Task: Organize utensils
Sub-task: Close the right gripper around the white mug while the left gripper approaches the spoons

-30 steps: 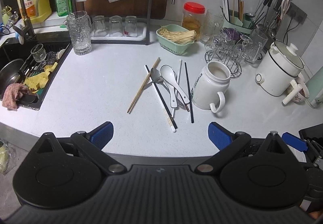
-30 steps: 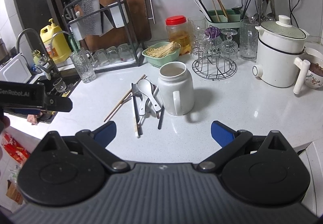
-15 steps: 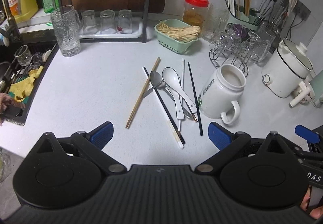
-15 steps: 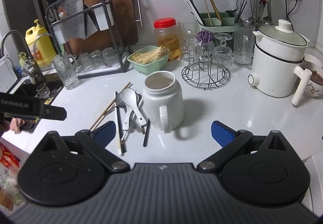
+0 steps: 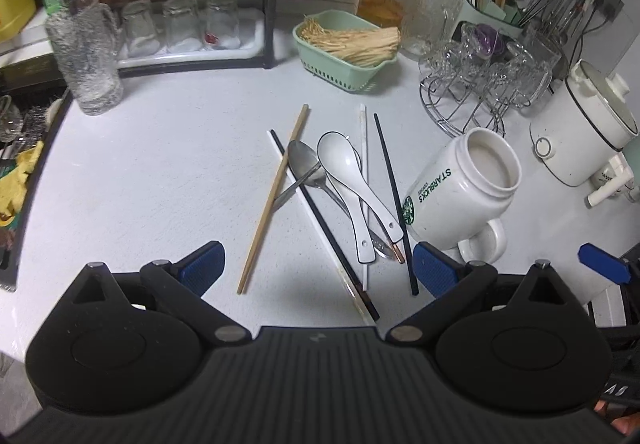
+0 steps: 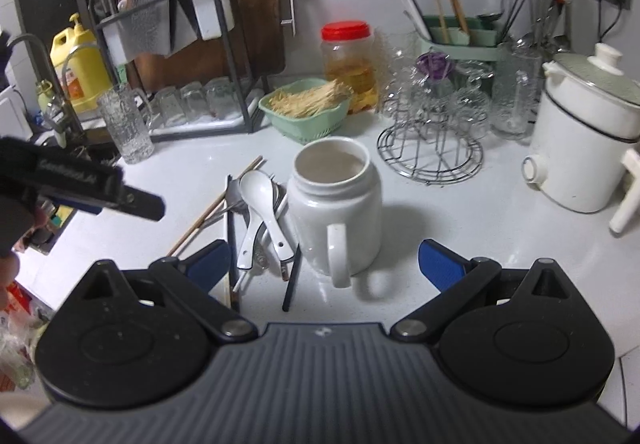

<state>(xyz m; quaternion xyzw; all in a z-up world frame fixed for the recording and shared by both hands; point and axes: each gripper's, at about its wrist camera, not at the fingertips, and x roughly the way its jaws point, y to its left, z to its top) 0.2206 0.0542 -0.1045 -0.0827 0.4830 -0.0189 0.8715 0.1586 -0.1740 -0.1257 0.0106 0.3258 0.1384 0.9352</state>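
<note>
The left tool (image 5: 316, 264) hung with its blue pads wide apart and nothing between them, low over the near edge of the worktop (image 5: 168, 171). Straight ahead, at about 12 o'clock in its own view, lay the loose pile of utensils: a wooden chopstick (image 5: 274, 199) running from 11 towards 1 o'clock, a black chopstick (image 5: 320, 219) crossing it the other way, a metal spoon (image 5: 306, 163) and a white ceramic spoon (image 5: 340, 163) with handles pointing back towards the tool.

The right tool (image 6: 324, 260) was likewise spread and empty. The white mug (image 6: 334, 199) stood upright at its 12 o'clock, handle facing it, while the pile lay off at about 10 o'clock.

Judged from this, the left tool was nearer and better lined up; the long axes lay roughly along its reach.
</note>
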